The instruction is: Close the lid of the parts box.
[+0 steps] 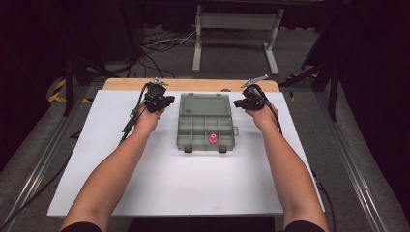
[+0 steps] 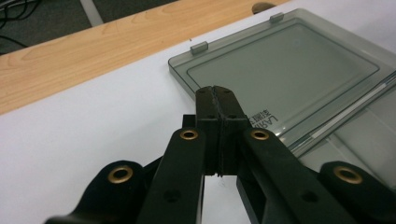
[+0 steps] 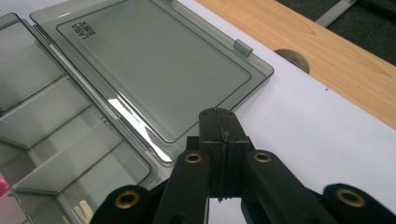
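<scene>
One printed label, too blurred to read, marks the open lid (image 3: 154,70).

both forearms stretch forward, well apart; left gripper (image 1: 158,98) and right gripper (image 1: 251,98) have fingers pressed together, empty.

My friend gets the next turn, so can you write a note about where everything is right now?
Left tool: shut, holding nothing, by the lid's left corner.
Right tool: shut, holding nothing, by the lid's right edge.
Grey compartment box: mid-table, its lid open and lying flat behind it.
Pink piece: in a front compartment.
Done: box opened.
Left: probably closing the lid, one tool at each side.
</scene>
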`<action>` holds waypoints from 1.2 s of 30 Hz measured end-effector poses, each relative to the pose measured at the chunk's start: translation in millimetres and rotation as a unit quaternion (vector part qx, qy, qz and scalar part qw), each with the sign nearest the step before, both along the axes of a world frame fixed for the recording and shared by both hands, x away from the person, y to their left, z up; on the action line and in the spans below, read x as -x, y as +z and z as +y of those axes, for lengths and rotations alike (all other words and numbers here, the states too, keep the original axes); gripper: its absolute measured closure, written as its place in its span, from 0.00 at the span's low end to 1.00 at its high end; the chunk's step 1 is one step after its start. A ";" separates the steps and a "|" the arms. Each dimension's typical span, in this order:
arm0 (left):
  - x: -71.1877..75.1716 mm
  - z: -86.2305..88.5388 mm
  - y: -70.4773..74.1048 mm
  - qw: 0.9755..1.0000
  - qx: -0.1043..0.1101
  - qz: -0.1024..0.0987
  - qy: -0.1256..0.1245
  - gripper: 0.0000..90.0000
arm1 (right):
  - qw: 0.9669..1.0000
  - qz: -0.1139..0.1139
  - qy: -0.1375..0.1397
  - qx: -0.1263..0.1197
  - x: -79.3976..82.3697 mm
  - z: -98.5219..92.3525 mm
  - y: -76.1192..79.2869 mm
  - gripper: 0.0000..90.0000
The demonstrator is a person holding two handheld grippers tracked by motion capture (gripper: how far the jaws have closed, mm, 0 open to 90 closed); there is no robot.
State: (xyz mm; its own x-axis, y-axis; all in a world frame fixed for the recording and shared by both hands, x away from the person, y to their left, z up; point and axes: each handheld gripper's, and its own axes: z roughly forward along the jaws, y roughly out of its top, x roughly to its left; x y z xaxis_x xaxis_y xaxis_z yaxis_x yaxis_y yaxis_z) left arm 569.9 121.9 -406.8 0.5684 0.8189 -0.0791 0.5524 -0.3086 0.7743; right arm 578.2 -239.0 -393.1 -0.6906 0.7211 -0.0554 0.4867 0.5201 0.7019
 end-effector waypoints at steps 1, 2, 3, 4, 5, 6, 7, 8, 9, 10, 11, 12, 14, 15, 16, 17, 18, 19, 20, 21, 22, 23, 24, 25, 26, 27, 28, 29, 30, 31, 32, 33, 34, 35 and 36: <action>-1.2 0.5 -1.2 1.000 -0.003 -0.002 0.000 1.00 | 1.000 0.003 -0.002 0.003 -0.3 0.9 -1.1 1.00; -1.4 0.1 -2.7 1.000 0.003 0.006 -0.002 1.00 | 1.000 0.004 -0.002 0.005 -0.9 1.5 -2.5 1.00; -2.0 -0.2 -4.1 1.000 -0.001 0.007 -0.002 1.00 | 1.000 0.009 -0.006 0.005 -1.0 2.4 -3.9 1.00; -2.4 -1.1 -5.9 1.000 -0.004 0.008 -0.002 1.00 | 1.000 0.012 -0.008 0.007 -1.5 2.9 -5.2 1.00; -2.9 -1.7 -7.6 1.000 -0.007 0.007 -0.005 1.00 | 1.000 0.017 -0.012 0.007 -1.9 3.4 -6.6 1.00; -2.9 -2.7 -9.1 1.000 -0.010 0.007 -0.008 1.00 | 1.000 0.019 -0.015 0.008 -2.4 3.7 -8.0 1.00; -2.9 -3.8 -10.2 1.000 -0.017 0.004 -0.010 1.00 | 1.000 0.021 -0.015 0.008 -3.0 3.8 -9.6 1.00; -2.6 -5.1 -11.2 1.000 -0.019 0.006 -0.012 1.00 | 0.999 0.026 -0.018 0.010 -3.1 4.2 -11.0 1.00; -2.7 -6.8 -12.4 1.000 -0.021 0.007 -0.014 1.00 | 0.999 0.029 -0.019 0.012 -3.7 4.2 -12.6 1.00; -3.3 -7.5 -13.3 1.000 -0.024 0.005 -0.019 1.00 | 0.999 0.034 -0.020 0.013 -4.2 4.4 -14.4 1.00; -3.4 -8.6 -14.2 0.999 -0.026 0.006 -0.019 0.99 | 0.999 0.037 -0.021 0.015 -4.6 4.4 -15.7 1.00; -3.7 -9.4 -15.5 0.999 -0.025 0.009 -0.019 0.99 | 0.999 0.039 -0.022 0.017 -5.0 4.4 -16.8 1.00; -4.9 -10.3 -18.3 0.999 -0.027 0.016 -0.022 0.98 | 0.999 0.044 -0.021 0.016 -5.6 4.4 -19.1 1.00; -4.9 -11.1 -19.8 0.999 -0.026 0.021 -0.022 0.98 | 0.999 0.045 -0.022 0.020 -5.8 4.7 -20.3 1.00; -5.3 -11.2 -20.6 0.999 -0.029 0.022 -0.024 0.98 | 0.998 0.047 -0.023 0.022 -6.0 5.0 -21.3 1.00; -5.8 -11.4 -21.7 0.999 -0.031 0.022 -0.024 0.98 | 0.998 0.048 -0.023 0.024 -6.2 5.1 -22.1 1.00; -6.3 -11.5 -22.8 0.999 -0.031 0.024 -0.025 0.98 | 0.998 0.050 -0.023 0.024 -6.6 4.9 -23.0 1.00; -6.4 -11.7 -23.9 0.999 -0.029 0.029 -0.025 0.98 | 0.998 0.052 -0.023 0.024 -6.9 4.7 -24.0 1.00; -6.8 -12.0 -25.2 0.999 -0.028 0.032 -0.024 0.98 | 0.998 0.054 -0.024 0.023 -7.0 4.6 -24.6 1.00; -7.3 -12.0 -26.2 0.999 -0.029 0.036 -0.023 0.98 | 0.998 0.056 -0.024 0.024 -7.1 4.5 -25.1 1.00; -8.4 -11.7 -27.6 0.999 -0.028 0.040 -0.025 0.98 | 0.998 0.057 -0.025 0.025 -7.2 4.6 -26.0 1.00; -8.8 -11.9 -28.8 0.998 -0.022 0.044 -0.025 0.98 | 0.998 0.059 -0.024 0.026 -7.3 4.7 -27.0 1.00; -9.3 -12.2 -30.1 0.998 -0.021 0.051 -0.026 0.98 | 0.998 0.059 -0.024 0.026 -7.4 4.8 -27.8 1.00; -9.7 -12.5 -31.5 0.998 -0.024 0.052 -0.027 0.98 | 0.997 0.061 -0.024 0.029 -7.4 5.0 -28.9 1.00; -9.7 -12.5 -31.5 0.998 -0.024 0.052 -0.027 0.98 | 0.997 0.061 -0.024 0.029 -7.4 5.0 -28.9 1.00; -10.0 -13.0 -32.8 0.998 -0.023 0.054 -0.027 0.98 | 0.997 0.063 -0.025 0.032 -7.5 5.1 -30.1 1.00; -10.2 -13.1 -33.3 0.998 -0.022 0.056 -0.027 0.98 | 0.997 0.063 -0.023 0.031 -8.0 5.0 -31.3 1.00; -10.5 -13.0 -33.9 0.998 -0.024 0.059 -0.029 0.98 | 0.997 0.064 -0.023 0.030 -8.3 4.9 -32.0 1.00; -10.5 -13.4 -34.5 0.998 -0.024 0.059 -0.028 0.98 | 0.997 0.065 -0.023 0.031 -8.6 5.0 -33.2 1.00; -10.5 -13.9 -35.1 0.998 -0.024 0.059 -0.028 0.98 | 0.997 0.067 -0.022 0.031 -8.8 5.3 -34.1 1.00; -10.6 -14.2 -35.5 0.998 -0.026 0.059 -0.028 0.98 | 0.997 0.069 -0.021 0.031 -8.9 5.5 -34.8 1.00; -11.2 -14.4 -36.4 0.997 -0.029 0.060 -0.031 0.98 | 0.997 0.070 -0.021 0.032 -9.0 5.9 -35.6 1.00; -11.2 -14.4 -36.4 0.997 -0.029 0.060 -0.031 0.99 | 0.997 0.070 -0.021 0.032 -9.0 5.9 -35.6 1.00; -11.7 -14.8 -37.2 0.997 -0.031 0.058 -0.029 0.99 | 0.997 0.071 -0.020 0.034 -9.4 6.8 -37.7 1.00; -12.0 -15.0 -37.5 0.997 -0.031 0.061 -0.028 0.99 | 0.997 0.072 -0.019 0.033 -9.7 7.2 -38.6 1.00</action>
State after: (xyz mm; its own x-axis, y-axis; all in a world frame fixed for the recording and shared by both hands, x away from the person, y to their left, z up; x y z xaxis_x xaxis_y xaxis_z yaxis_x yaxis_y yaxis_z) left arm 581.9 106.9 -444.3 0.6023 0.7920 -0.0996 0.6214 -0.3869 0.6813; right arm 587.9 -231.9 -431.6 -0.6672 0.7448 -0.0051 0.6006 0.5421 0.5878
